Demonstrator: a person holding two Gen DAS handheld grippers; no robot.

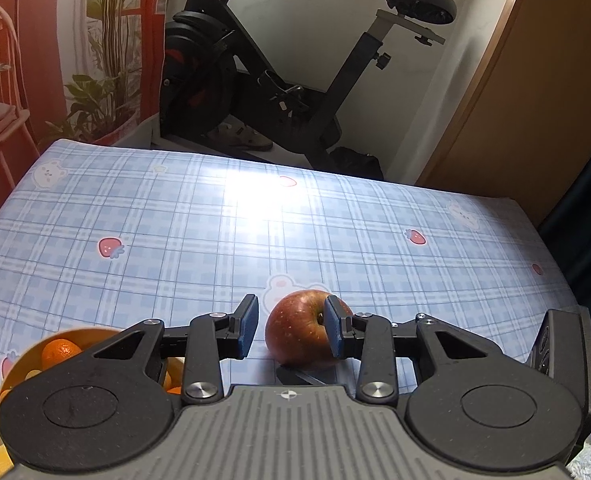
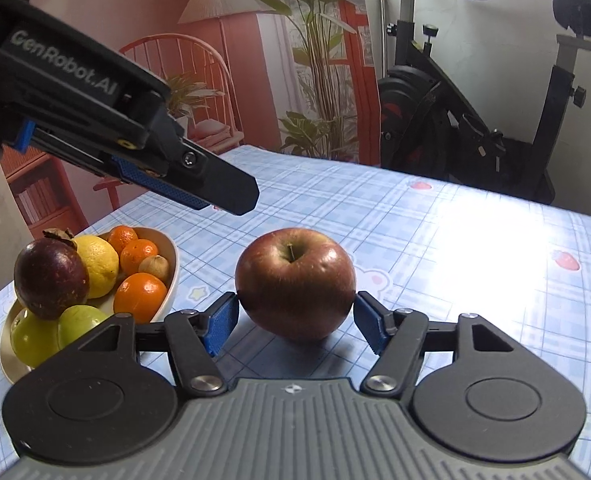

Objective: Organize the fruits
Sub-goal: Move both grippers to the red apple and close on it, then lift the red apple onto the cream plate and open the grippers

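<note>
So the apple [image 2: 295, 284] is sitting stem-up on the counter [image 2: 455, 248], just right of the bowl [image 2: 171, 276], right between the right hand-held gripper [image 2: 293, 322] pads, which are flanking it without squeezing. Left hand-held gripper [image 2: 231, 196] is hovering above, nearly closed and empty. Right one's clearly nearer.
</note>
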